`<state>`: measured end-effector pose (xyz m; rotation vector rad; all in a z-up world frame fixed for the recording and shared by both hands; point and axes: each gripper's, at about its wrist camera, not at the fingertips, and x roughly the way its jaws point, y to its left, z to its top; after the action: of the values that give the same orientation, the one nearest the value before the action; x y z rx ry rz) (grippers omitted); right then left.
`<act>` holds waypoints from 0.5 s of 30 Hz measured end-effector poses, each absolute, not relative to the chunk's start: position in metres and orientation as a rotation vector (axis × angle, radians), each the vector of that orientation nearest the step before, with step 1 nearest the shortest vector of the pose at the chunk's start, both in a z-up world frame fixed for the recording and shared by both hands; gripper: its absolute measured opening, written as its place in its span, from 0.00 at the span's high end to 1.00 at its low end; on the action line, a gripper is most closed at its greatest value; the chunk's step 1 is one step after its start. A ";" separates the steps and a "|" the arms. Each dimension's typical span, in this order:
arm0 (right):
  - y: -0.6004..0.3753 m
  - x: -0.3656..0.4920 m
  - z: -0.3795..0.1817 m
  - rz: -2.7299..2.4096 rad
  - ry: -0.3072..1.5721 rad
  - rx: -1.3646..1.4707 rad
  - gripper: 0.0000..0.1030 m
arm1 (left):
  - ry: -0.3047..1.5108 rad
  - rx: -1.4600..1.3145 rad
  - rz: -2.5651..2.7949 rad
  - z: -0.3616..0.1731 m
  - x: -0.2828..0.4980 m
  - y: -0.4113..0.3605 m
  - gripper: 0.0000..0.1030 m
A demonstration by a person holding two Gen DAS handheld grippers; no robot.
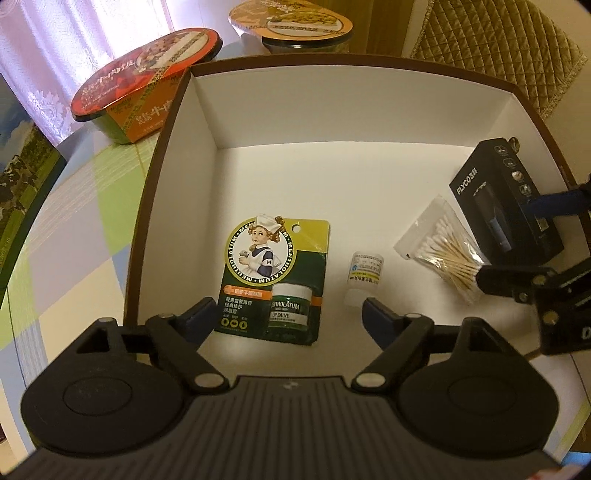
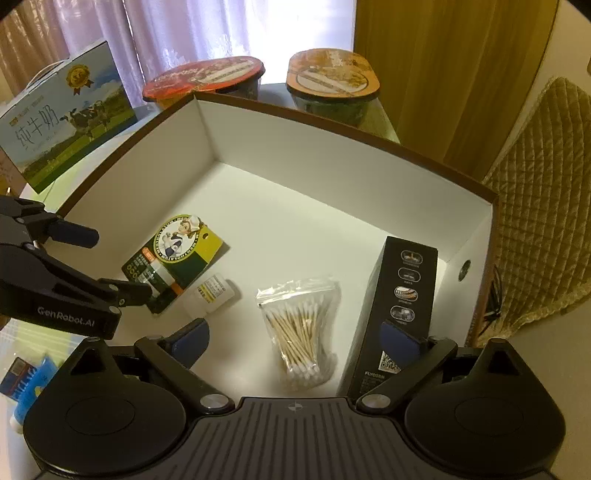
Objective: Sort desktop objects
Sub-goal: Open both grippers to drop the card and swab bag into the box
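A brown-rimmed white box [image 1: 207, 122] [image 2: 332, 155] holds a Mentholatum lip salve card [image 1: 275, 275] [image 2: 173, 258], a small white bottle [image 1: 364, 271] [image 2: 212, 293], a bag of cotton swabs [image 1: 445, 247] [image 2: 299, 328] and a black Flyco box [image 1: 506, 206] [image 2: 397, 314]. My left gripper [image 1: 288, 317] [image 2: 107, 258] is open and empty above the lip salve card and the bottle. My right gripper [image 2: 295, 339] [image 1: 517, 240] is open over the swab bag, its right finger against the black box.
Two instant noodle bowls [image 1: 147, 81] [image 1: 295, 22] [image 2: 207, 79] [image 2: 332, 83] stand behind the box. A milk carton [image 2: 66, 122] stands at the left. A quilted chair back [image 2: 543, 206] is at the right. A checked tablecloth [image 1: 74, 229] covers the table.
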<state>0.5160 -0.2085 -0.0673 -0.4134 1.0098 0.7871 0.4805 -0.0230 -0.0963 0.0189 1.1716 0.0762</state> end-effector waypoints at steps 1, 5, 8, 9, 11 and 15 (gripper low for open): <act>-0.210 0.515 -0.065 0.784 1.005 -0.408 0.02 | 1.174 0.018 0.079 -0.095 0.480 -0.023 0.18; -0.217 0.513 -0.057 0.768 0.985 -0.396 0.02 | 1.161 0.003 0.089 -0.088 0.474 -0.023 0.15; -0.223 0.511 -0.052 0.760 0.976 -0.384 0.02 | 1.148 -0.012 0.100 -0.082 0.469 -0.023 0.14; -0.225 0.509 -0.050 0.756 0.973 -0.380 0.02 | 1.142 -0.016 0.102 -0.079 0.467 -0.024 0.13; -0.228 0.507 -0.047 0.754 0.967 -0.370 0.02 | 1.131 -0.018 0.107 -0.074 0.463 -0.025 0.12; -0.232 0.503 -0.043 0.748 0.966 -0.357 0.02 | 1.105 -0.019 0.117 -0.063 0.454 -0.028 0.10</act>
<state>0.5034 -0.2319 -0.0432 -0.3575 0.9656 0.7485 0.4539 -0.0279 -0.0632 -0.0187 1.1052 0.1166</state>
